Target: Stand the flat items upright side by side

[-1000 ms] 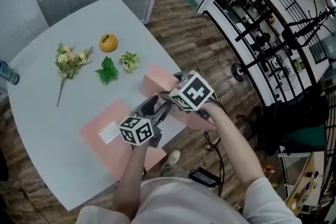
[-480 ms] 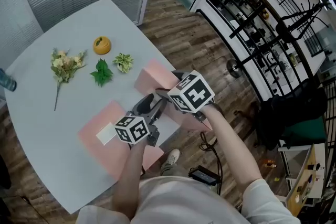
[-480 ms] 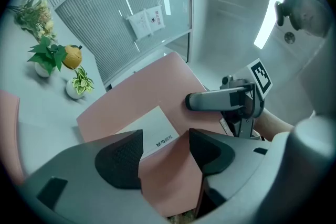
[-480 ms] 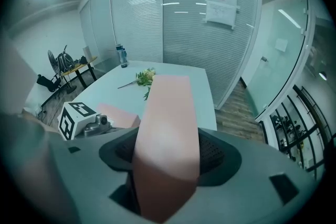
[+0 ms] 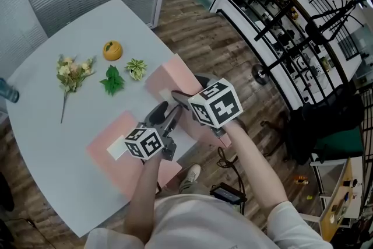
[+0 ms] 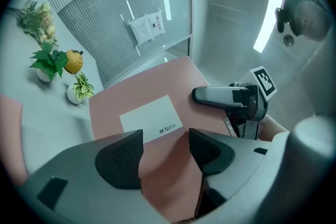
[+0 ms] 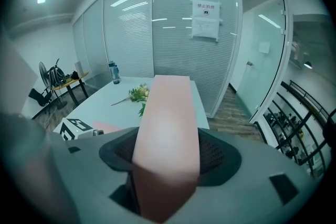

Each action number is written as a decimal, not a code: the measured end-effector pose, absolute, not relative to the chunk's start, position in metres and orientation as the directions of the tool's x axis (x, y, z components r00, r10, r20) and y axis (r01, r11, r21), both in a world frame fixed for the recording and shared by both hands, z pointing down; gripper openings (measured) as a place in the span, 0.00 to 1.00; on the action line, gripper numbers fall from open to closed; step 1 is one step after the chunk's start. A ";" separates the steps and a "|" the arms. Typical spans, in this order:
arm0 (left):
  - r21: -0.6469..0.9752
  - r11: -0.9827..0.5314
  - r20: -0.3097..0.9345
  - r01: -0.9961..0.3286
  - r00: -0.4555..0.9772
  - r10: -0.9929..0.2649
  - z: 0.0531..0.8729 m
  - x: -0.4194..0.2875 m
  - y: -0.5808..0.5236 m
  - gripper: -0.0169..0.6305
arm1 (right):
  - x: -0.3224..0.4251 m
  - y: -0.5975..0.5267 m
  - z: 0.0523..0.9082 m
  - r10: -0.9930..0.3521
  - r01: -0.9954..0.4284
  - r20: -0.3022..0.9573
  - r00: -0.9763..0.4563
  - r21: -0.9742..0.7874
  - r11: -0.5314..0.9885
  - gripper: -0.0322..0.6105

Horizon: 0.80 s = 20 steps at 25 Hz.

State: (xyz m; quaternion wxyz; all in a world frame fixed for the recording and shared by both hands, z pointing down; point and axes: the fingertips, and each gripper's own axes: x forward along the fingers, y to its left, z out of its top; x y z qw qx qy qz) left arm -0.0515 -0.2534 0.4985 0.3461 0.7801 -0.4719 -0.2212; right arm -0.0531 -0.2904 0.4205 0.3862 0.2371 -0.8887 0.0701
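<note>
Two flat pink boxes are on the white table [image 5: 52, 143]. One box [image 5: 111, 169] lies flat near the front edge, its white label [image 5: 116, 150] facing up. My right gripper [image 5: 182, 97] is shut across the thickness of the other pink box [image 5: 169, 74], held tilted up off the table. That box runs away as a strip between the jaws [image 7: 168, 118]. My left gripper [image 5: 166, 116] stands open, level, at the raised box's lower edge. Its view shows the labelled face [image 6: 157, 78] through the gap, with a right gripper finger [image 6: 215, 96] at the far edge.
At the table's far side lie a flower sprig [image 5: 73, 73], an orange pot [image 5: 112, 49], a green leafy plant [image 5: 112, 80] and a small pale plant [image 5: 137, 68]. A bottle [image 5: 9, 93] sits at the left edge. The table's right edge drops to wood floor.
My right gripper has risen and rolled, tipping its pink box further up off the table. The left gripper has stayed where it was, jaws unchanged.
</note>
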 end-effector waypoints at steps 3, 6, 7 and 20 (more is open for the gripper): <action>0.753 -0.314 -0.023 -0.579 0.453 -0.891 0.497 -0.053 -0.251 0.44 | -0.054 -0.288 0.416 -0.394 -0.482 0.696 -0.600 0.078 0.873 0.54; 0.753 -0.317 -0.024 -0.577 0.458 -0.889 0.496 -0.051 -0.250 0.44 | -0.052 -0.286 0.413 -0.411 -0.487 0.682 -0.604 0.092 0.868 0.54; 0.754 -0.318 -0.025 -0.575 0.458 -0.888 0.496 -0.051 -0.251 0.44 | -0.052 -0.286 0.412 -0.418 -0.490 0.678 -0.605 0.096 0.866 0.54; 0.748 -0.320 -0.053 -0.581 0.428 -0.902 0.483 -0.055 -0.248 0.44 | -0.046 -0.279 0.390 -0.475 -0.503 0.550 -0.687 0.111 0.857 0.54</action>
